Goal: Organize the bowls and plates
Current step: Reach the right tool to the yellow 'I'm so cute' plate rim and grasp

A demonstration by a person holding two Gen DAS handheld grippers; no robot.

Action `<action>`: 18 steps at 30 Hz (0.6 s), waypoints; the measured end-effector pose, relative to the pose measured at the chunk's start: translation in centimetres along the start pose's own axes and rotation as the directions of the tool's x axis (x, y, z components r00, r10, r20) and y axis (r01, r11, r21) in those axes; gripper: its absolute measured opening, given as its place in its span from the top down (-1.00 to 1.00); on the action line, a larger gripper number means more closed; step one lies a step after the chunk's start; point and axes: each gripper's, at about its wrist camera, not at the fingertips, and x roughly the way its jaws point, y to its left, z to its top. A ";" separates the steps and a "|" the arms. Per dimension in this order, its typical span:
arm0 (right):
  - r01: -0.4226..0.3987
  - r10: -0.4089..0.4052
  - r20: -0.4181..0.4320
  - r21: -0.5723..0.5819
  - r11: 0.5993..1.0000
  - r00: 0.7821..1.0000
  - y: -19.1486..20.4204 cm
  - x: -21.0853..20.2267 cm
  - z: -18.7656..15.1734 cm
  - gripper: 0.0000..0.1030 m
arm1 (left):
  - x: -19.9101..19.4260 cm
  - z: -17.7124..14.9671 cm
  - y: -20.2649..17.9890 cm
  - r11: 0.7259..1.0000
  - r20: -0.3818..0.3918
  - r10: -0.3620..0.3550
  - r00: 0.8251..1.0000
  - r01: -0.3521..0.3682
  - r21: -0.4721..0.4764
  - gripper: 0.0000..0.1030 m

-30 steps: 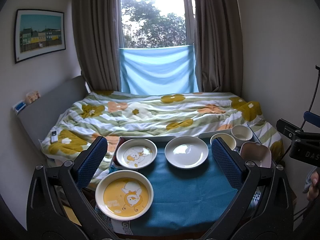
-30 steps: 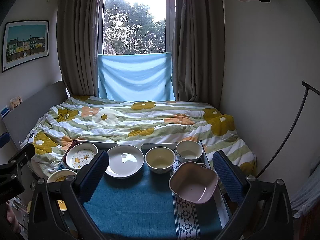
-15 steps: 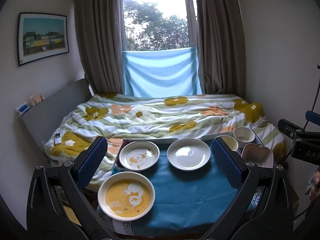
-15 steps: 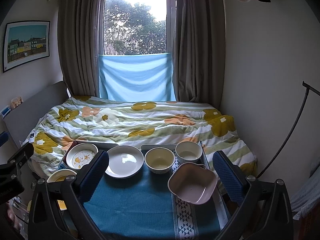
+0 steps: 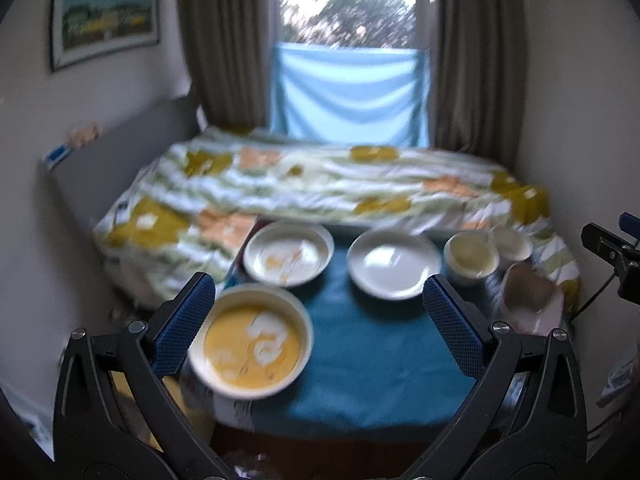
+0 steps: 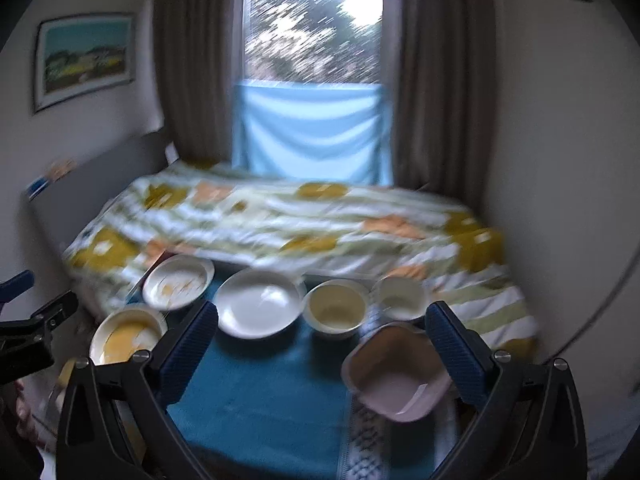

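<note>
Bedroom with a flowered quilt and a curtained window behind a table under a teal cloth; both views are blurred.

Left wrist view: the left gripper is spread wide and holds nothing. Relative to the white plate, the yellow plate sits nearer and left, the duck plate just left, 2 bowls right, and a pink bowl nearer right.

Right wrist view: the right gripper is also wide and empty. White plate lies mid-table, with the pink bowl nearer right and the left gripper's body far left.
</note>
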 end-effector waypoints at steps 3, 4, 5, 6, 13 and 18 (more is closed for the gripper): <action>-0.121 0.118 -0.053 -0.047 0.992 0.992 1.6 3.0 -0.9 -1.00 | 1.7 -1.9 2.7 0.998 -0.067 0.042 0.997 -0.046 -0.054 -1.00; -0.160 0.156 -0.079 -0.056 0.986 0.985 2.4 4.1 -1.1 -1.00 | 2.2 -2.4 3.7 0.995 -0.087 0.049 0.995 -0.056 -0.077 -1.00; -0.207 0.200 -0.110 -0.060 0.976 0.974 3.3 5.4 -1.5 -1.00 | 2.8 -3.1 4.8 0.992 -0.112 0.052 0.992 -0.064 -0.107 -1.00; -0.260 0.250 -0.140 -0.055 0.964 0.958 4.2 6.6 -1.7 -1.00 | 3.5 -3.9 6.1 0.988 -0.140 0.051 0.989 -0.071 -0.139 -0.99; -0.430 0.391 -0.363 -0.032 0.902 0.846 10.8 16.8 -3.9 -0.68 | 9.8 -9.9 13.5 0.945 -0.294 -0.011 0.956 -0.086 -0.314 -0.77; -0.515 0.429 -0.485 -0.053 0.856 0.762 16.0 22.8 -5.6 -0.37 | 14.7 -13.6 17.4 0.896 -0.384 -0.087 0.919 -0.096 -0.434 -0.34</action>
